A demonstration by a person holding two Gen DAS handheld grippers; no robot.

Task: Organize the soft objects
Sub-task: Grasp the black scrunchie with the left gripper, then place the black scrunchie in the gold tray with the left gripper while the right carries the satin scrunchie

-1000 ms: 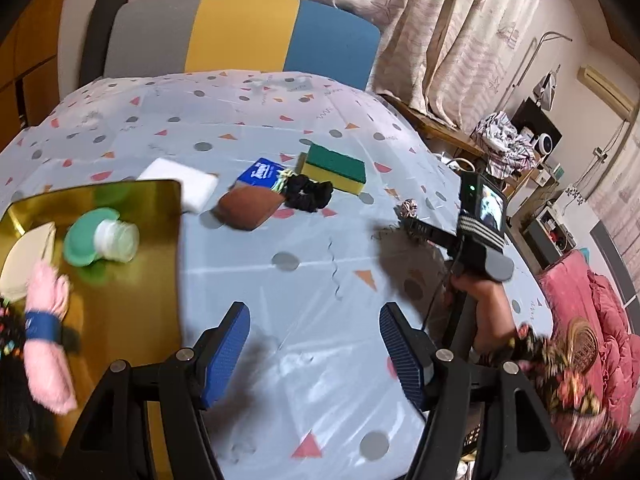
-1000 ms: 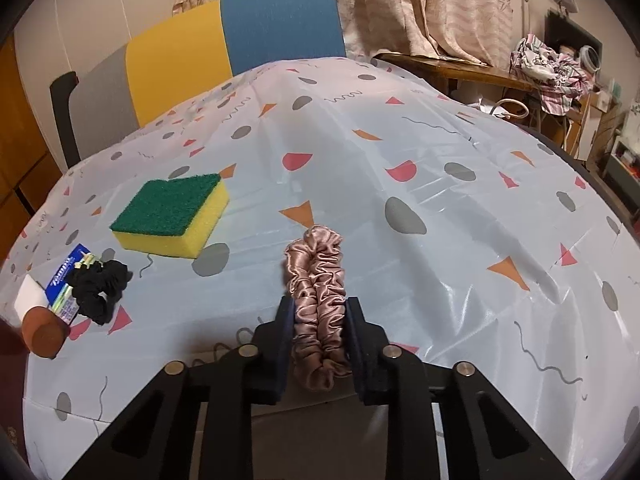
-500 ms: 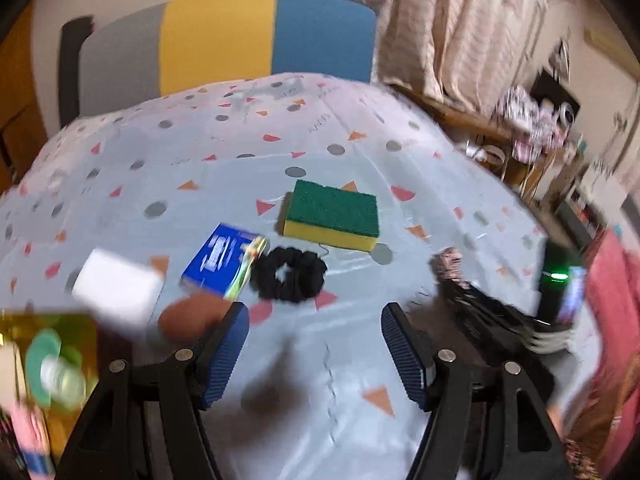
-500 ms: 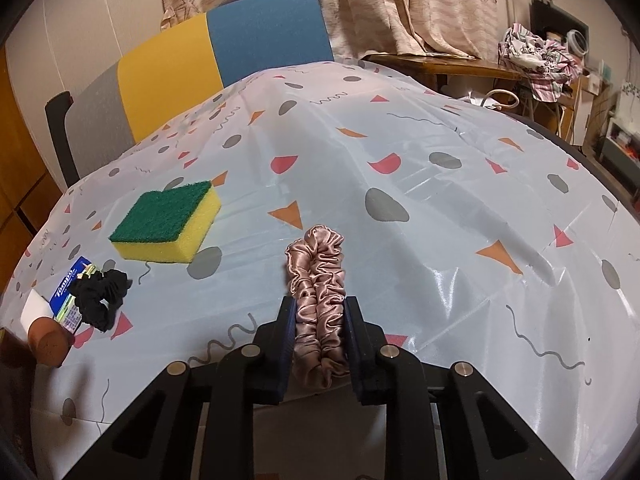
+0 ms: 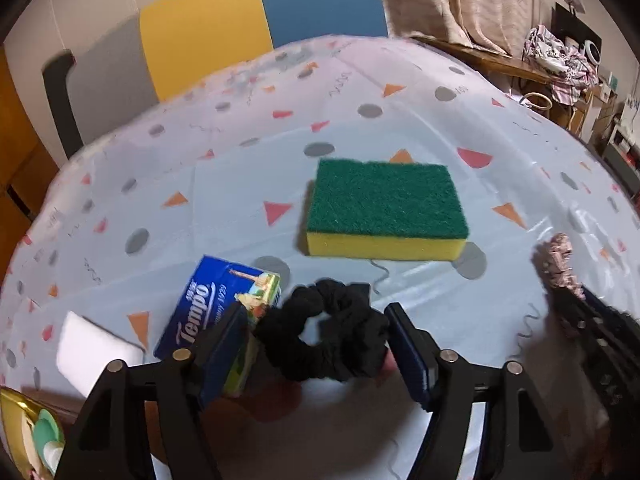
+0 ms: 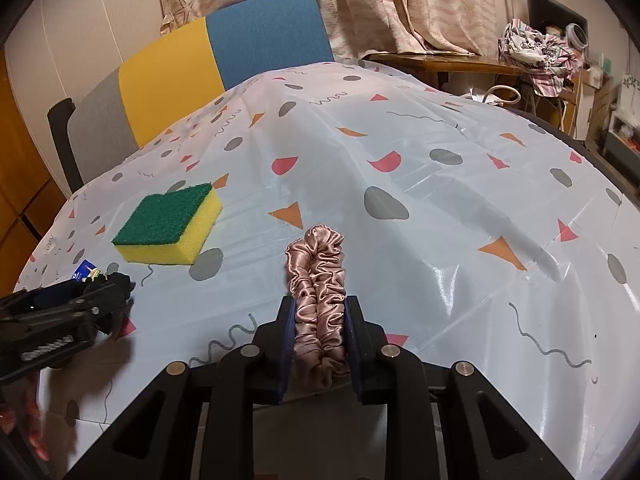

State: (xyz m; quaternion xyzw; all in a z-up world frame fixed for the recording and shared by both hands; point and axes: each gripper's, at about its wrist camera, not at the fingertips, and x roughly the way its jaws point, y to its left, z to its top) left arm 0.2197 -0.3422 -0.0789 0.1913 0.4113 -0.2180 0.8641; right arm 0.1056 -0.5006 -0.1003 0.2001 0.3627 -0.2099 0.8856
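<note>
The left tool (image 5: pixel 316 344) stands open over the counter (image 5: pixel 400 112), its two blue-padded fingers (image 5: pixel 408 352) spread to either side of a black scrunchie (image 5: pixel 324 336) that lies flat on the patterned cloth. The left finger sits over the edge of a blue Tempo tissue pack (image 5: pixel 212 308), which rests just beside the scrunchie; whether the pads touch the scrunchie cannot be told. A white foam block (image 5: pixel 92 352) lies left of the pack. Beyond the scrunchie, a green-and-yellow sponge (image 5: pixel 384 212) sits green side up, apart from it.

At the lower left corner of the left wrist view, the rim of a gold tray (image 5: pixel 12 420) shows, with a mint-green piece (image 5: pixel 46 436) and a pale cylinder inside it; the rest of its contents are cut off by the frame.

The right tool (image 6: pixel 320 344) is closed tight on a pink satin scrunchie (image 6: pixel 320 280), squeezed into a long upright loop that sticks forward past the fingertips, above the cloth. From the right wrist view the left tool (image 6: pixel 96 292) appears low at the left, near the sponge (image 6: pixel 168 224). A chair (image 6: pixel 224 52) in grey, yellow and blue stands behind the counter.
</note>
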